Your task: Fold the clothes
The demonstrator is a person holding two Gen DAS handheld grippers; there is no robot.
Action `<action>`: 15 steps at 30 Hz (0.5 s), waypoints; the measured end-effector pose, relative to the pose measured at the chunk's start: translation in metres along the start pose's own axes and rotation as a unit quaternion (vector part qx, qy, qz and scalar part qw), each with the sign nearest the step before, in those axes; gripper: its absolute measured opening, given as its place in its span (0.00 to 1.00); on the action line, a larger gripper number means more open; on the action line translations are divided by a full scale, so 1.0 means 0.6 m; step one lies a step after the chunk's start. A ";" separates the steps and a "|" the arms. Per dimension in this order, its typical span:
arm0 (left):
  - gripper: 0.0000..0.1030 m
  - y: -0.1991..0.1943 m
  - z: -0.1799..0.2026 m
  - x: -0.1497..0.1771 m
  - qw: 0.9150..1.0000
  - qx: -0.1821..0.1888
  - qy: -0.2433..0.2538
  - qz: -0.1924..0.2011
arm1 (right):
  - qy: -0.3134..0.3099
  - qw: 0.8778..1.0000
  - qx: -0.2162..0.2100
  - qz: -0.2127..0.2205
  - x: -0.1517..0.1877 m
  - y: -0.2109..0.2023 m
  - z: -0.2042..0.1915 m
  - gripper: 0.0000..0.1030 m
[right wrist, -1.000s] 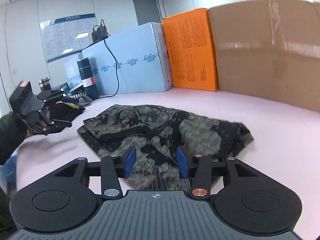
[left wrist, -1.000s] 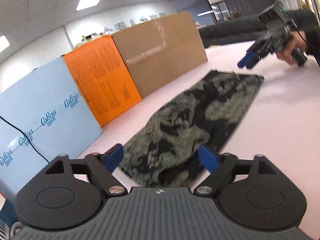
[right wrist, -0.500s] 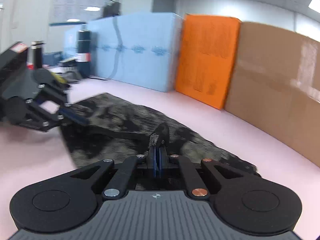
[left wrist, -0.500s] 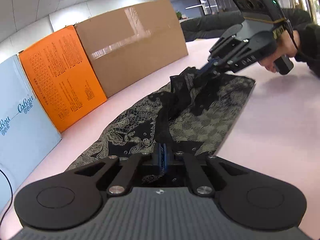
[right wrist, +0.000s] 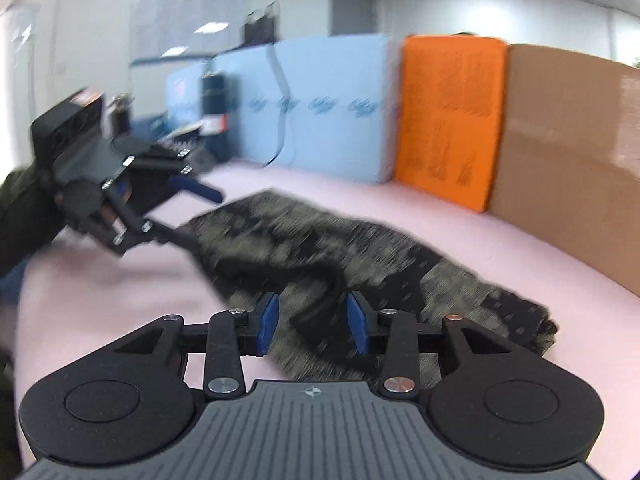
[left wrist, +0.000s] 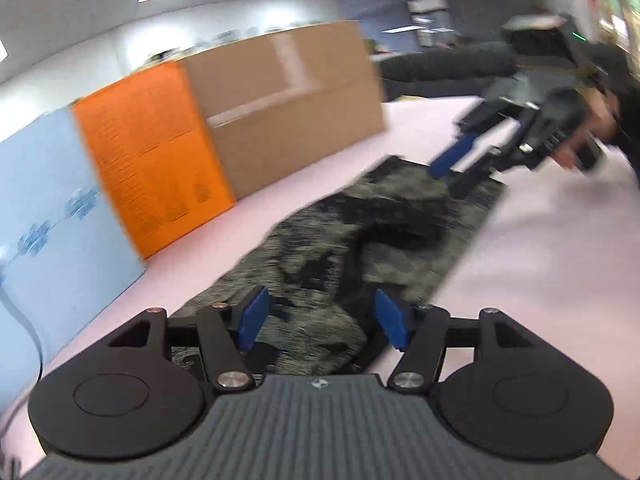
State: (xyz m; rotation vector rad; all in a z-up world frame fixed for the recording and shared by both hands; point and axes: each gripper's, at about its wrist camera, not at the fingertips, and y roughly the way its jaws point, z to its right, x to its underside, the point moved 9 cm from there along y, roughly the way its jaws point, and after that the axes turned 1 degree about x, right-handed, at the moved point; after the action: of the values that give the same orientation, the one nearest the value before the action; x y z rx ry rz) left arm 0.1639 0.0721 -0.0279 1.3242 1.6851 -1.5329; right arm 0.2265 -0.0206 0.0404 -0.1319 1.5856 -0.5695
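Note:
A dark garment with a pale pattern [left wrist: 360, 248] [right wrist: 280, 236] lies in a long folded strip on the pink table [left wrist: 540, 280]. At its near end my left gripper [left wrist: 322, 320] hovers with its jaws opening. Cloth lies under and between the blue pads, and neither pad presses it. My right gripper [right wrist: 313, 322] is at the other end, jaws also opening, with a black fold running between its pads untouched. Each gripper shows in the other's view: the right gripper [left wrist: 456, 172] held by a hand, the left gripper [right wrist: 196, 212] over the far end. Both views are motion-blurred.
A brown cardboard box [left wrist: 288, 112], an orange box [left wrist: 152, 152] and a light blue box [left wrist: 52, 208] stand in a row along the table's far side. A dark bottle [right wrist: 212, 116] and clutter sit beyond the blue box. A cable [right wrist: 280, 112] hangs down its face.
Half a second ago both grippers were shut on pinched-up cloth. Now both have let go and their jaws stand apart, and the cloth has dropped flat onto the strip.

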 end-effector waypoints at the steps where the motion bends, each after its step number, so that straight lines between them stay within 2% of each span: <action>1: 0.57 0.016 -0.020 -0.004 0.999 -0.031 -0.029 -0.014 | 0.008 1.000 0.022 0.004 -0.008 0.011 0.008 0.34; 2: 0.57 0.035 -0.040 -0.006 0.996 -0.065 -0.056 -0.031 | 0.014 0.999 0.037 0.002 -0.014 0.027 0.015 0.34; 4: 0.57 0.074 -0.079 -0.001 0.984 -0.120 -0.104 -0.076 | 0.024 0.998 0.058 -0.010 -0.019 0.062 0.026 0.34; 6: 0.57 0.109 -0.110 0.012 0.971 -0.149 -0.144 -0.119 | 0.029 0.997 0.070 -0.031 -0.018 0.095 0.033 0.34; 7: 0.57 0.122 -0.119 0.016 0.967 -0.155 -0.154 -0.130 | 0.019 0.996 0.069 -0.045 -0.013 0.104 0.028 0.34; 11: 0.60 0.161 -0.139 0.022 0.959 -0.177 -0.163 -0.151 | -0.043 0.992 0.057 -0.102 0.018 0.117 -0.003 0.34; 12: 0.65 0.164 -0.143 0.020 0.959 -0.184 -0.159 -0.148 | -0.052 0.992 0.053 -0.105 0.023 0.111 -0.010 0.35; 15: 0.68 0.172 -0.154 0.016 0.956 -0.202 -0.156 -0.143 | -0.058 0.991 0.039 -0.118 0.030 0.090 -0.021 0.35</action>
State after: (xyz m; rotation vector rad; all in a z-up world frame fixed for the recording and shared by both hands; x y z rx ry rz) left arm 0.2730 0.1511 -0.0607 0.6164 1.9043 -1.3567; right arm 0.2260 0.0219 0.0007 -0.2916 1.4416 -0.7917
